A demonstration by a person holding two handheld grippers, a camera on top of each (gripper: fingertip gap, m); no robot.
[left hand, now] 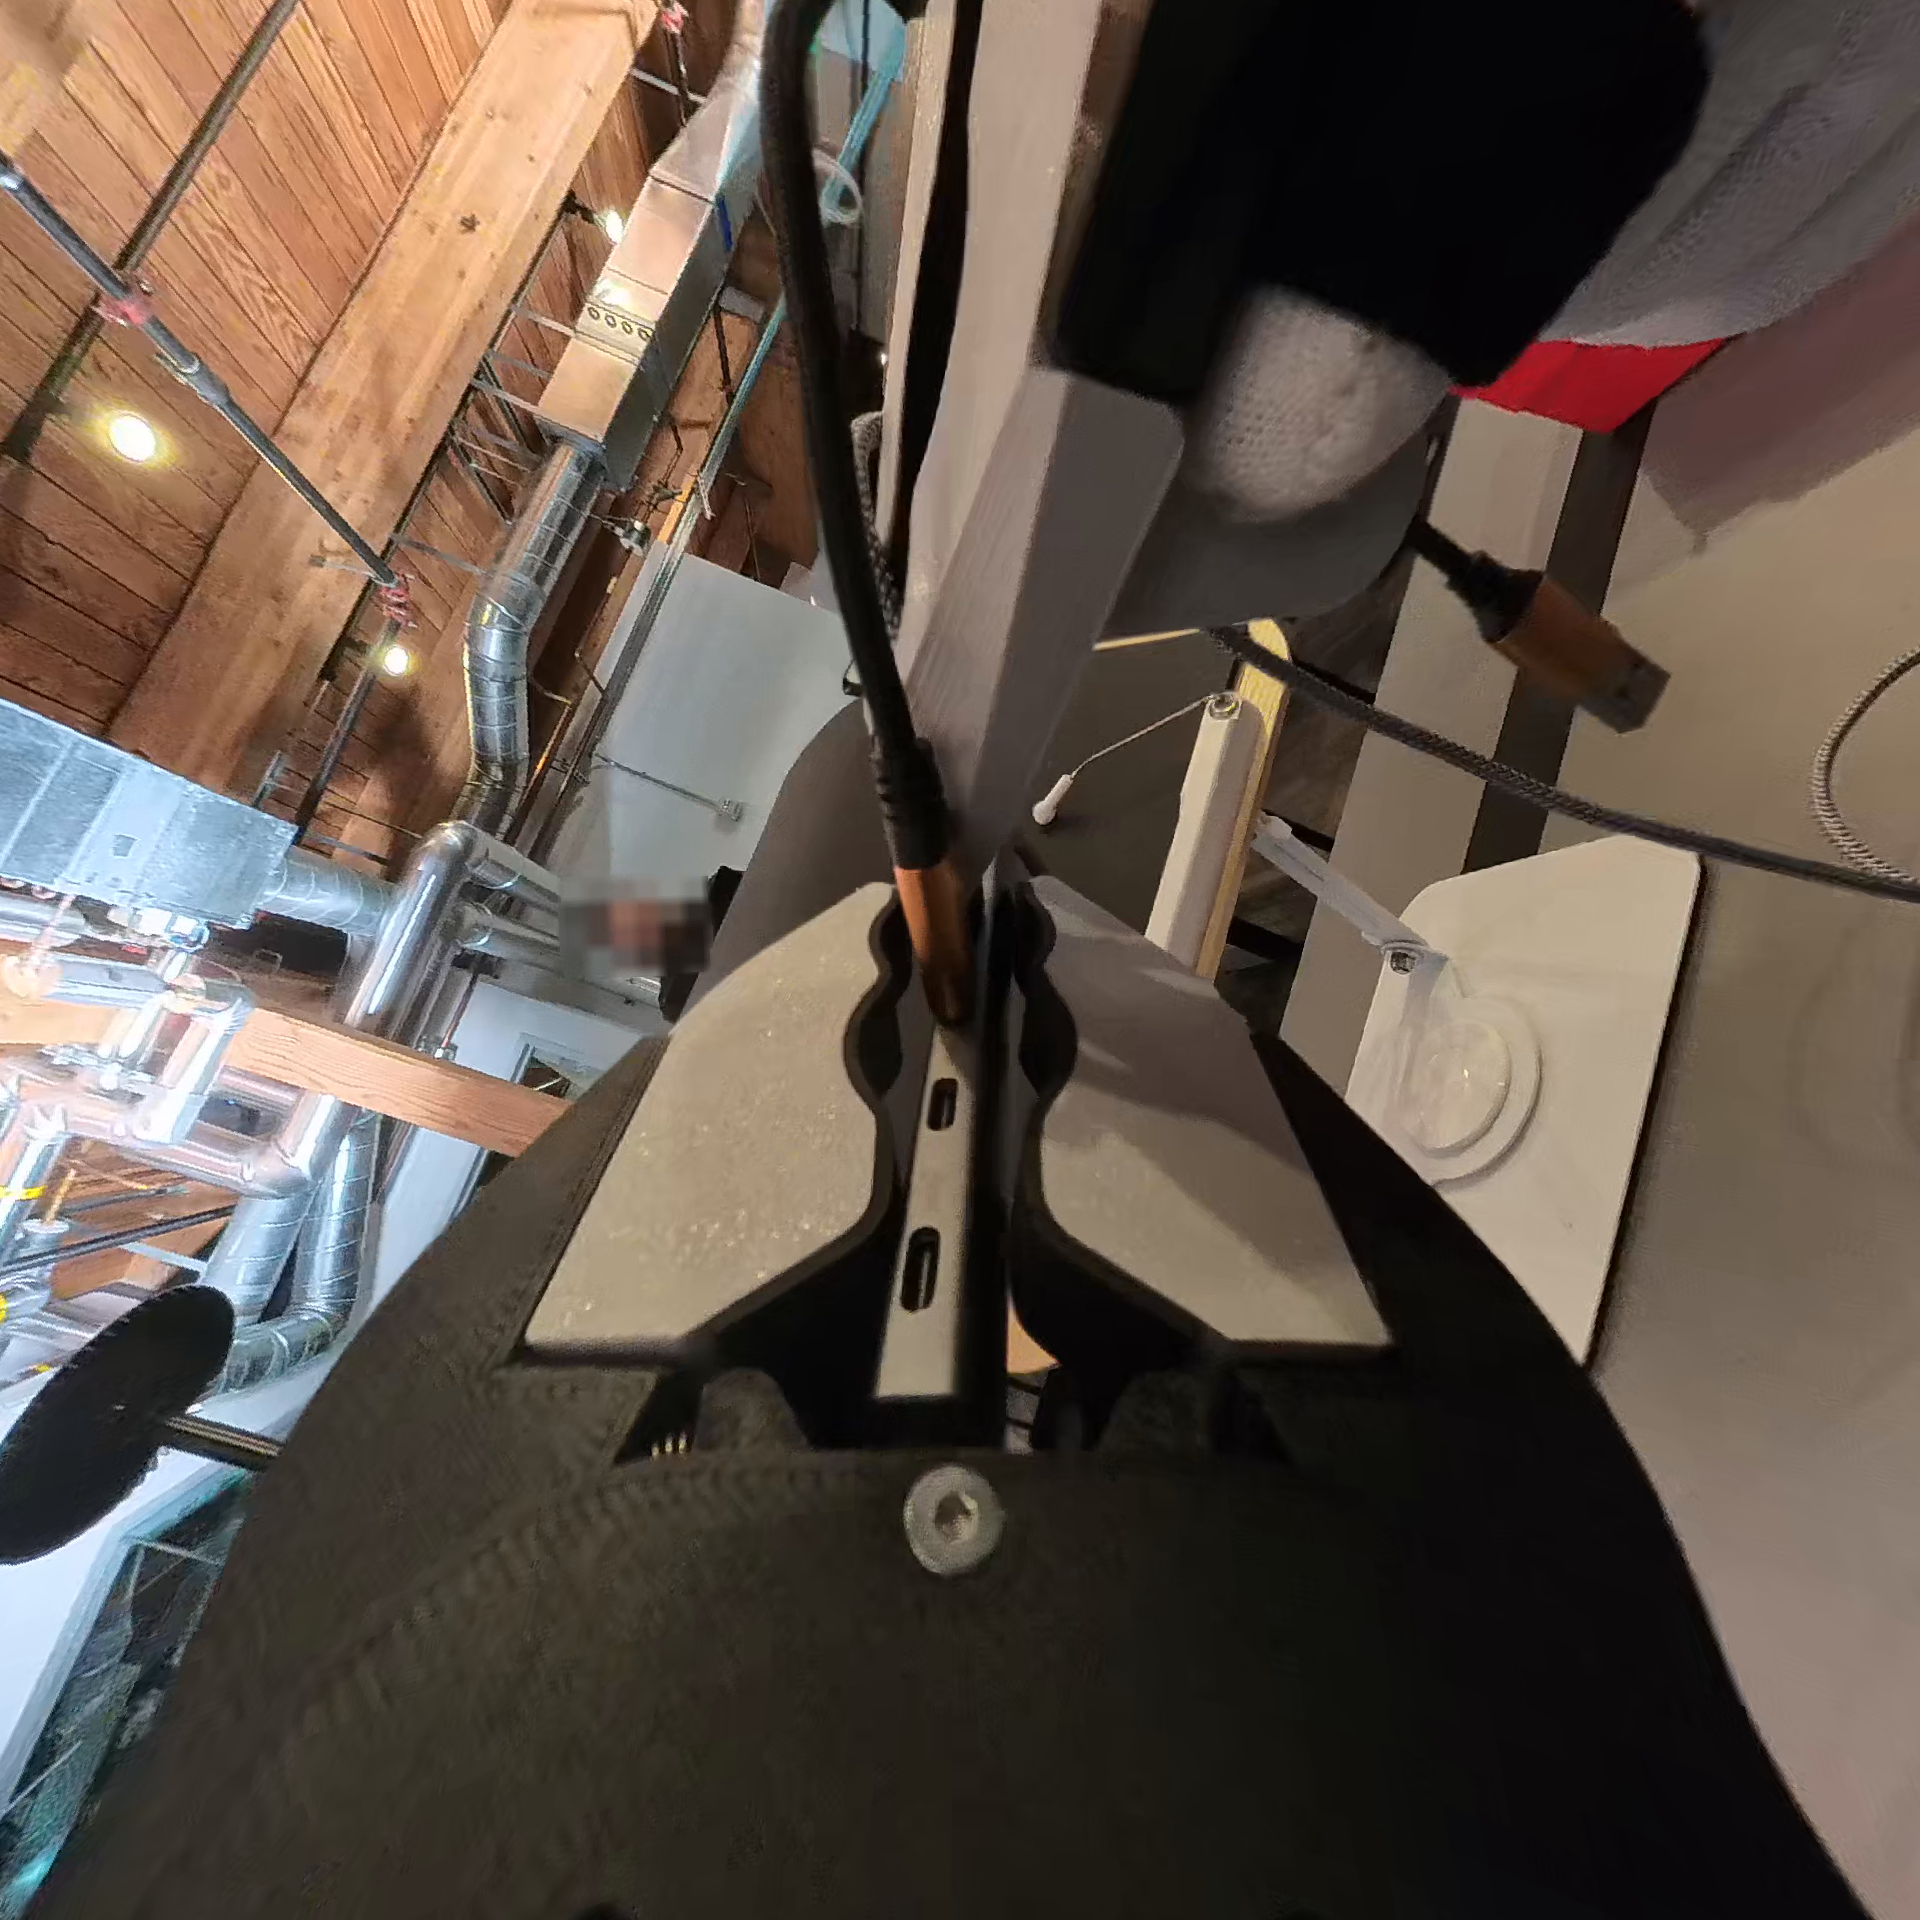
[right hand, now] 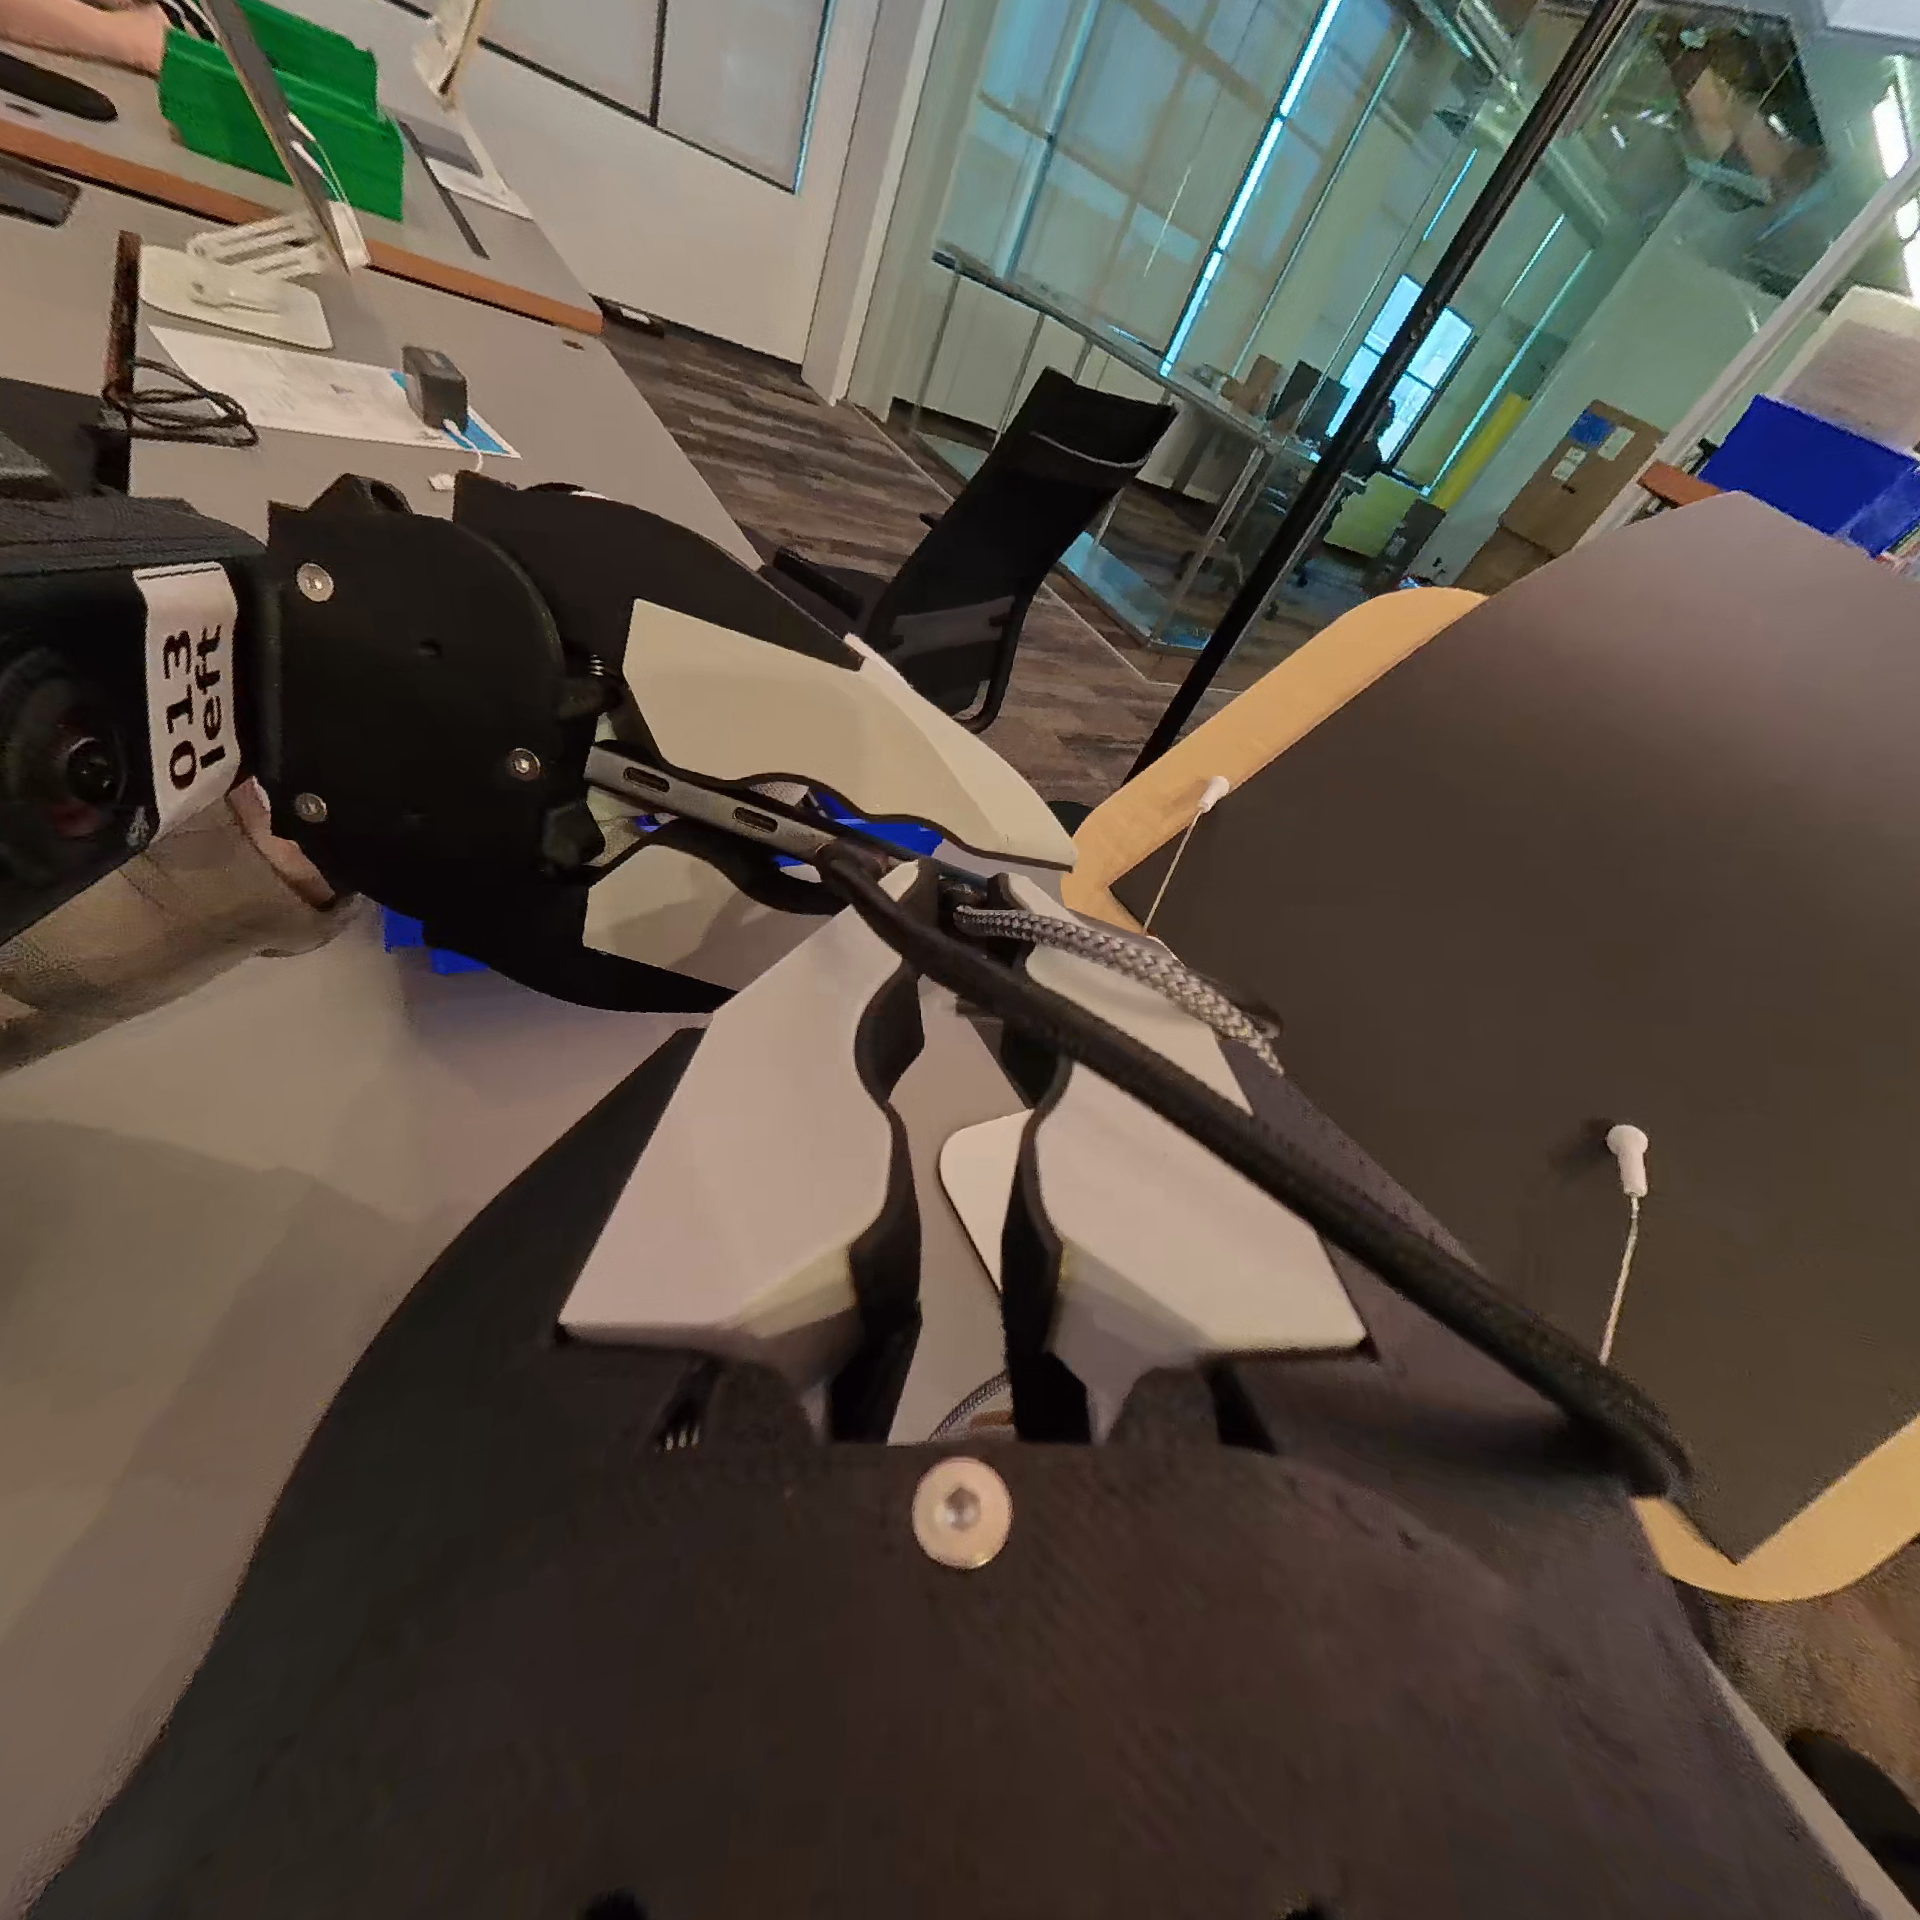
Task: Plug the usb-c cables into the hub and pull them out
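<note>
The left gripper (left hand: 992, 883) is clamped on a slim grey USB-C hub (left hand: 935, 1174), which lies edge-up in the narrow gap between its pale fingers (left hand: 727, 1091). Two empty oval ports show along that edge. At the far end a black cable (left hand: 821, 416) with a copper-coloured plug (left hand: 940, 945) stands seated in the hub.

From the right wrist view, the same hub (right hand: 707, 795) pokes out of the left gripper (right hand: 1023, 857), held above the grey table (right hand: 208, 1091). A white sticker with black print (right hand: 187, 707) sits on that gripper's body beside its camera lens; I leave its wording alone.

The right gripper (right hand: 951, 904) has its fingertips up against the hub's end, where the black cable (right hand: 1195, 1122) and a grey braided cable (right hand: 1122, 961) meet. Its jaws stand nearly together, but whether they pinch a plug I cannot tell, since the tips are hidden behind the cables.

In the left wrist view a second copper-sleeved plug (left hand: 1558, 644) hangs loose in the air to the right, below the right gripper's body, plugged into nothing.

A dark panel with a pale wooden rim (right hand: 1558, 883) stands just beyond the grippers. Farther back on the table lie printed sheets (right hand: 301, 395), too small to read, and green plastic trays (right hand: 291, 125).
</note>
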